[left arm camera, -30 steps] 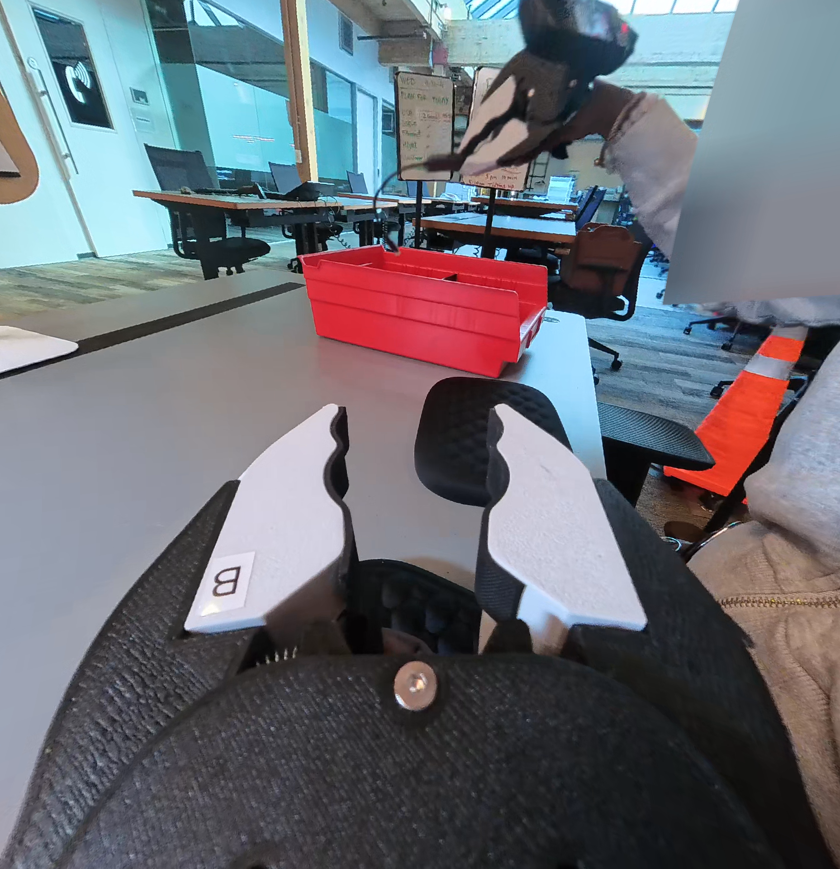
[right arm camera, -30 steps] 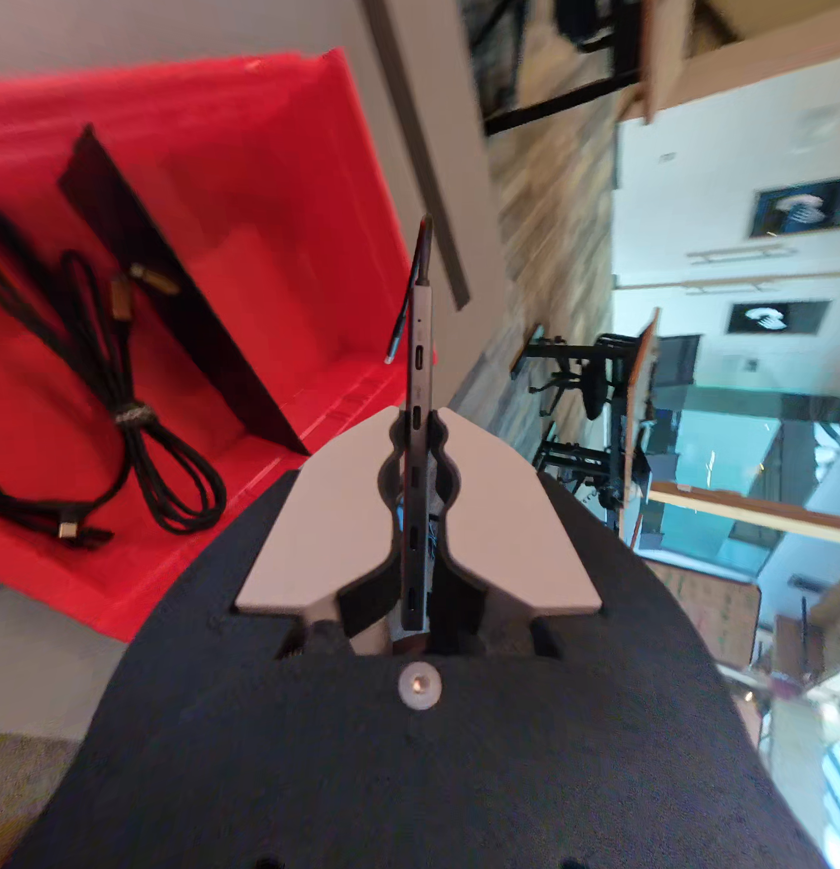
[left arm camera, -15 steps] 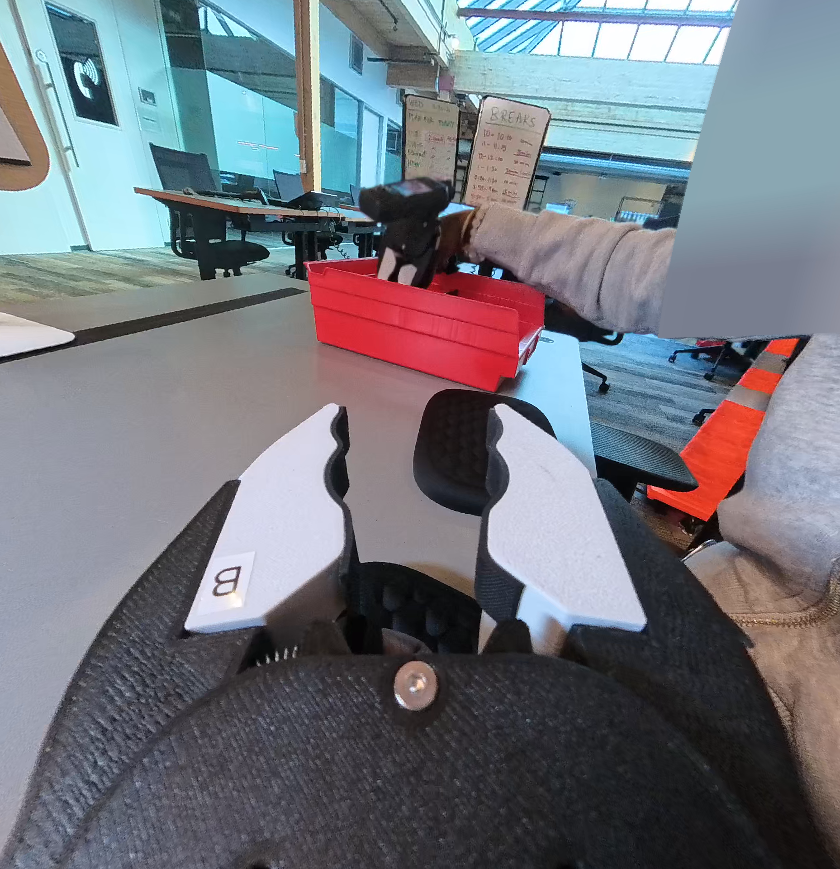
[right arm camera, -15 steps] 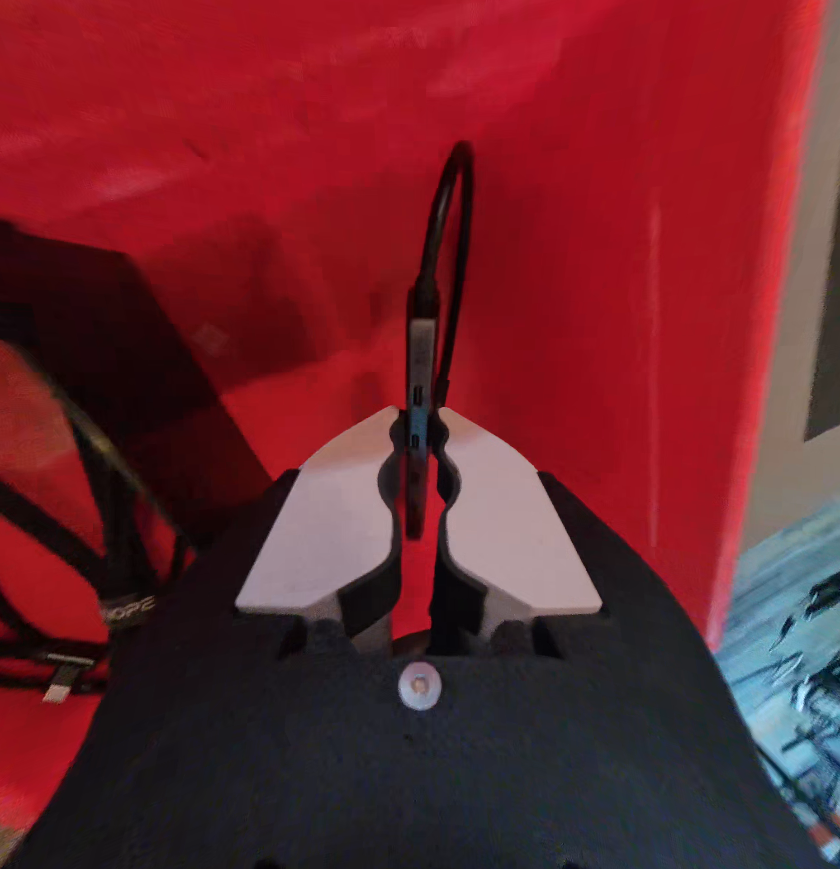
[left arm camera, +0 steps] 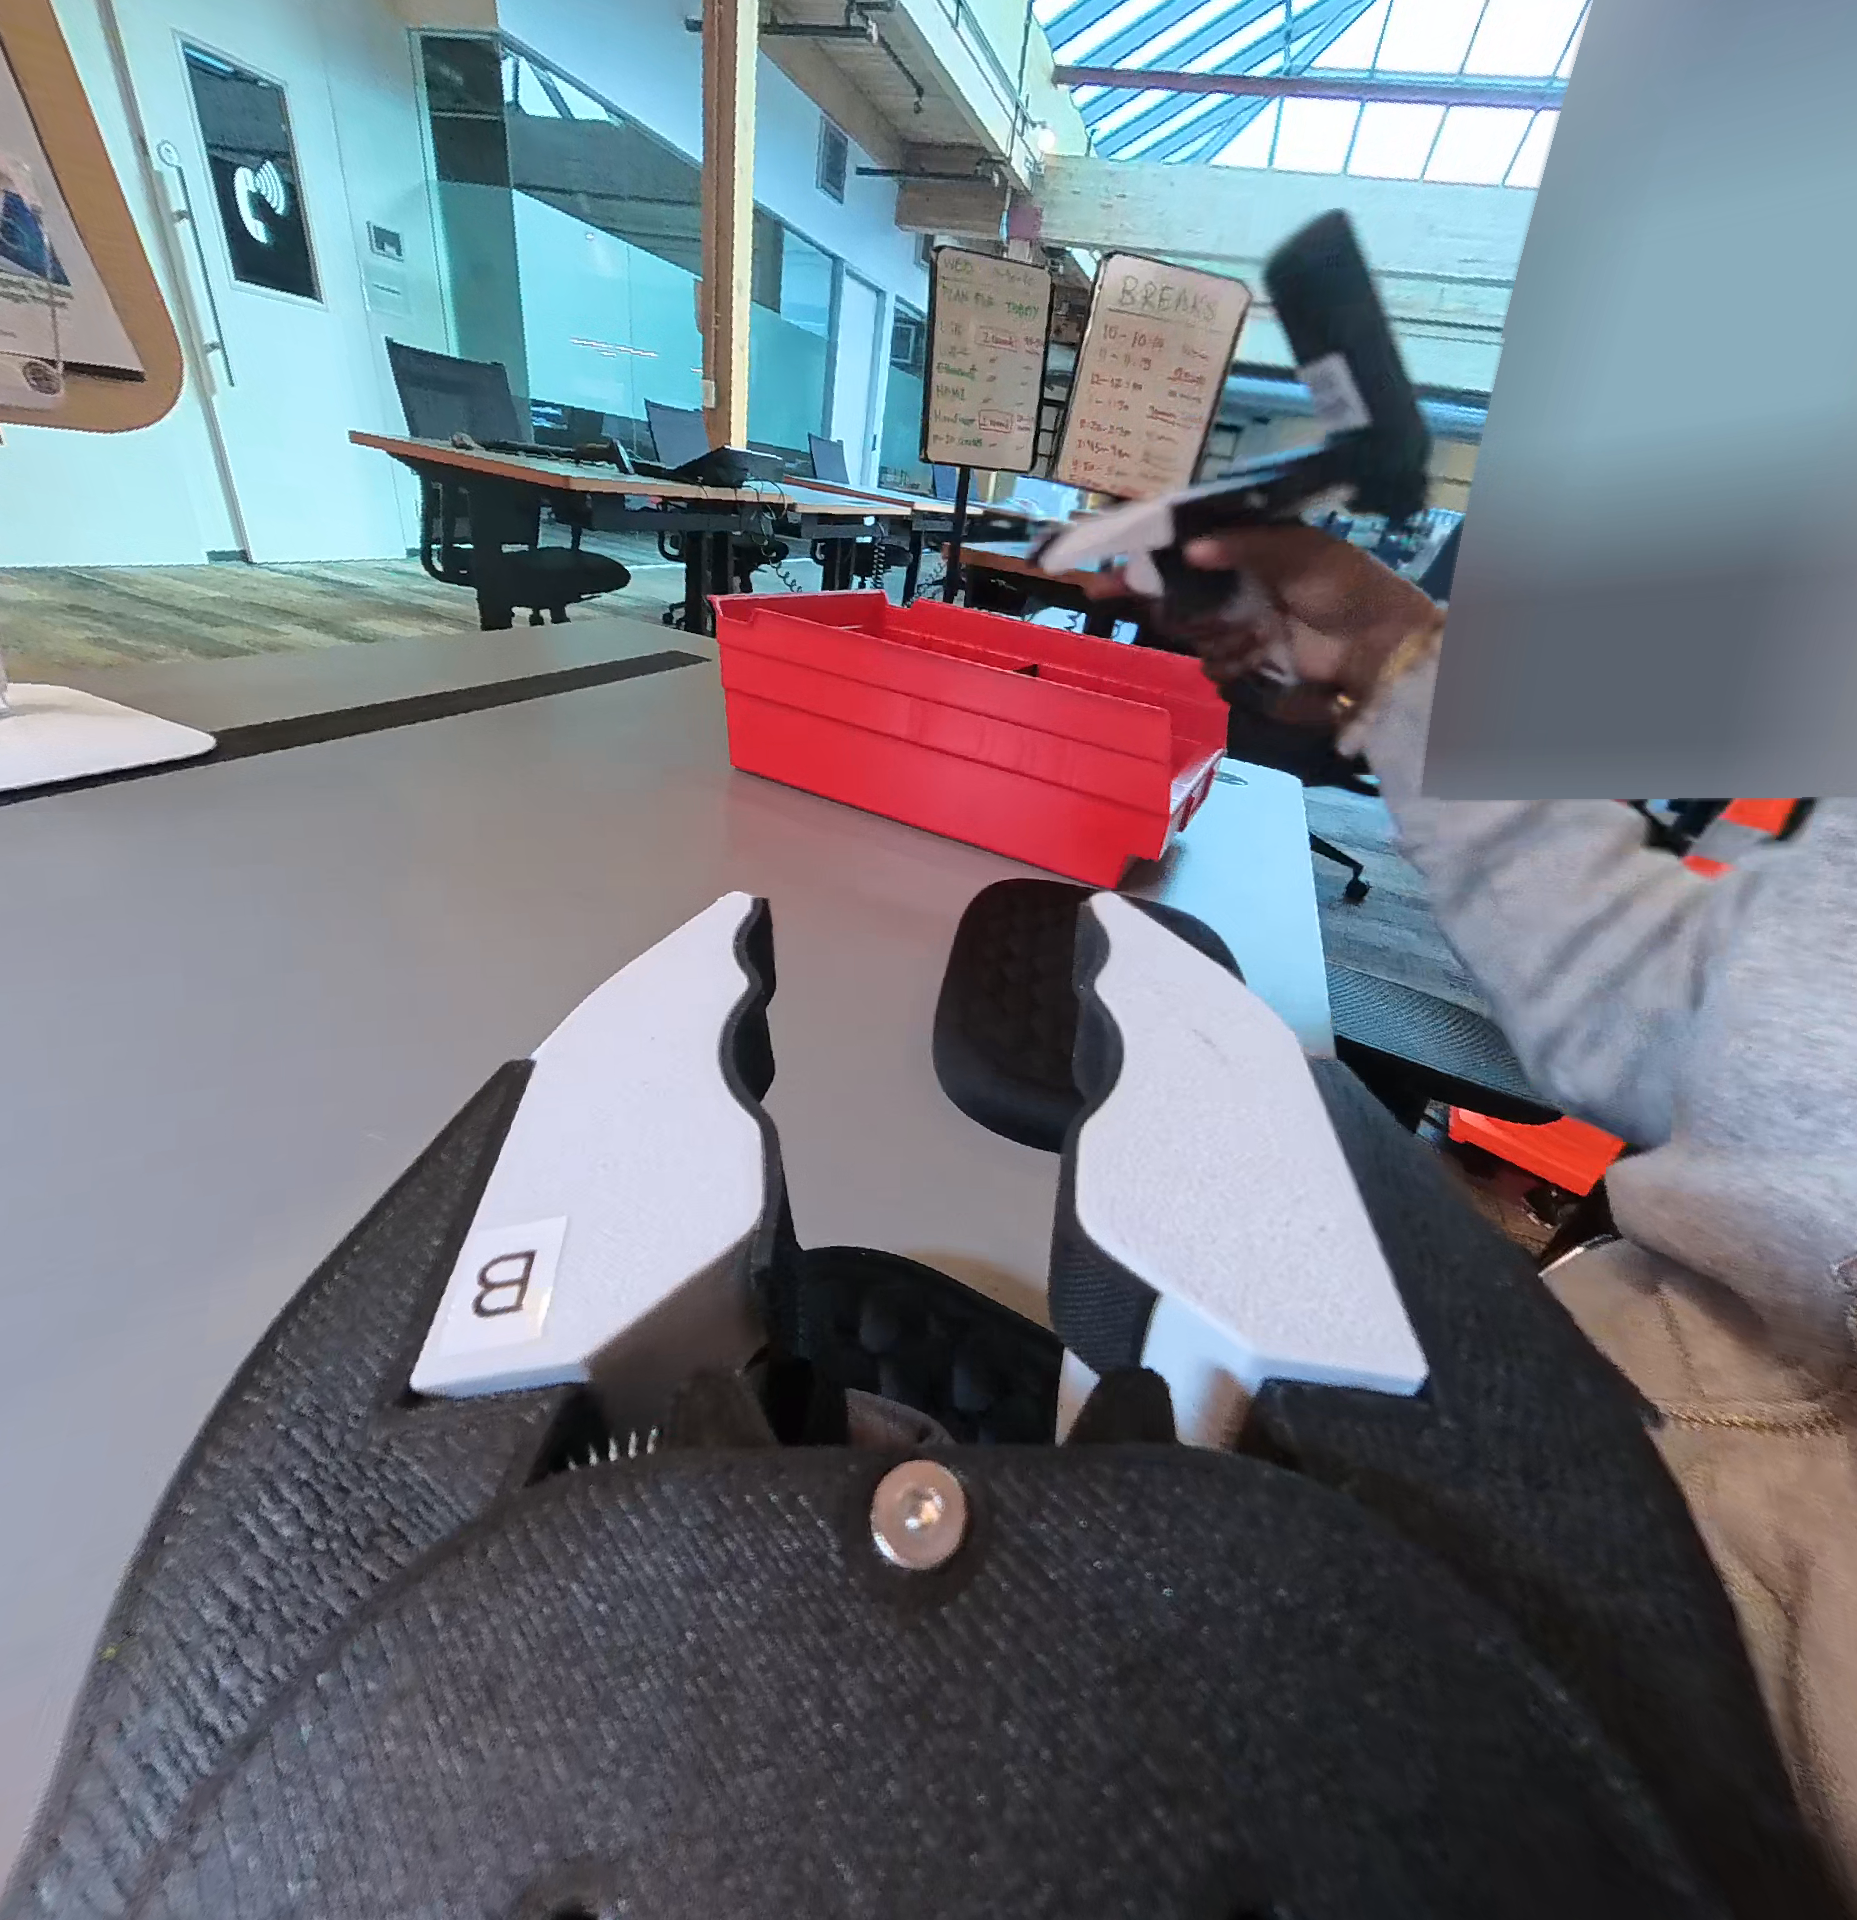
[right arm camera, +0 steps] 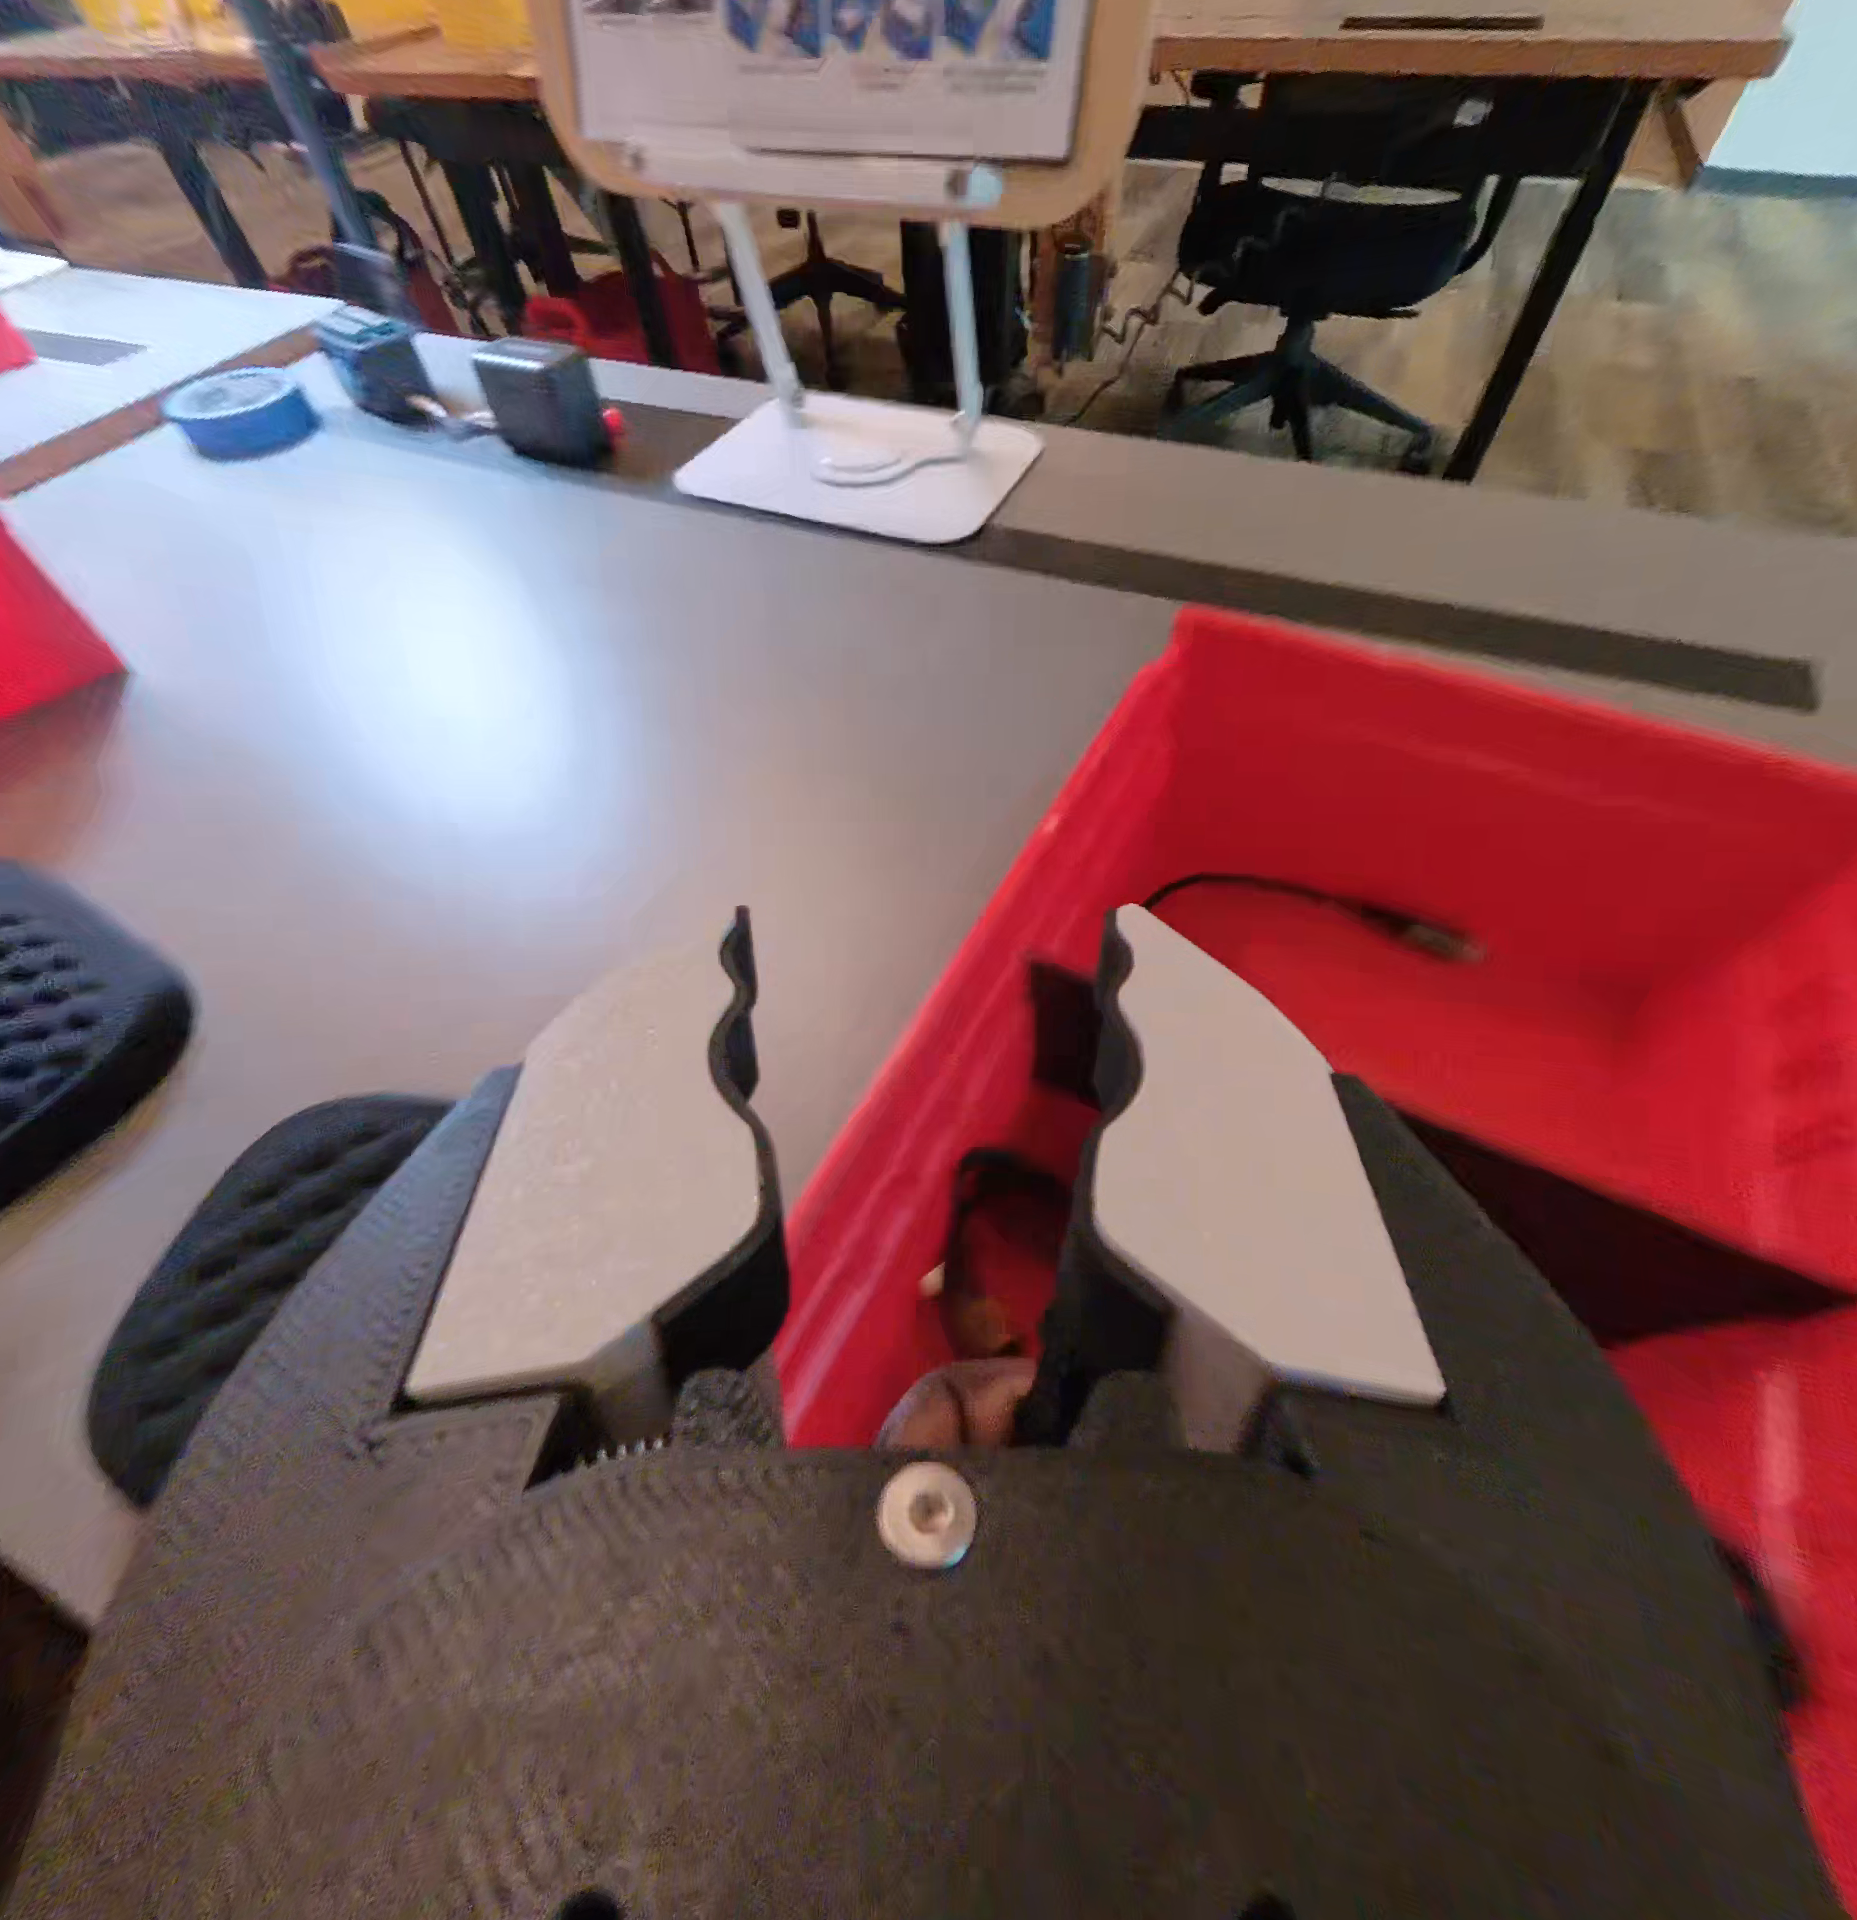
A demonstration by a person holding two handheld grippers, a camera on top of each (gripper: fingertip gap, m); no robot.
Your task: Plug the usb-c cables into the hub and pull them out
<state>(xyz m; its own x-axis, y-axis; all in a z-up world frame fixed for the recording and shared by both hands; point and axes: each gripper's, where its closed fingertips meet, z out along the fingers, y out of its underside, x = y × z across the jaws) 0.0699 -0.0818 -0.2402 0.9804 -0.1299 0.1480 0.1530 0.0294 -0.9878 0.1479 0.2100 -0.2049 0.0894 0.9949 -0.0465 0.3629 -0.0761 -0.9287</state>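
Observation:
My right gripper (right arm camera: 929, 935) is open and empty, hovering over the near left wall of the red bin (right arm camera: 1443, 769). A thin black cable with a metal plug end (right arm camera: 1412, 938) lies on the bin floor in the far compartment. I cannot make out the hub; my right finger covers part of the bin. A dark tangle (right arm camera: 991, 1236) shows blurred between my fingers in the near compartment. My left gripper (left arm camera: 924, 930) is open and empty, low over the grey table (left arm camera: 332, 935), well short of the red bin (left arm camera: 945, 738). The right gripper (left arm camera: 1069, 540) also shows there, held in the air above the bin.
A black divider (right arm camera: 1589, 1247) splits the bin. A black mesh pad (left arm camera: 997, 997) sits at the table's right edge. Far across the table are a white stand base (right arm camera: 862, 468), a blue tape roll (right arm camera: 240, 410), small black boxes (right arm camera: 539, 400) and another red bin (right arm camera: 15, 623). My hands' fingertips stand some 30 cm from each other.
My right gripper was shut on the hub, lowered it into the red bin, opened and let it go. It then lifted out and swung round. My left gripper has barely moved.

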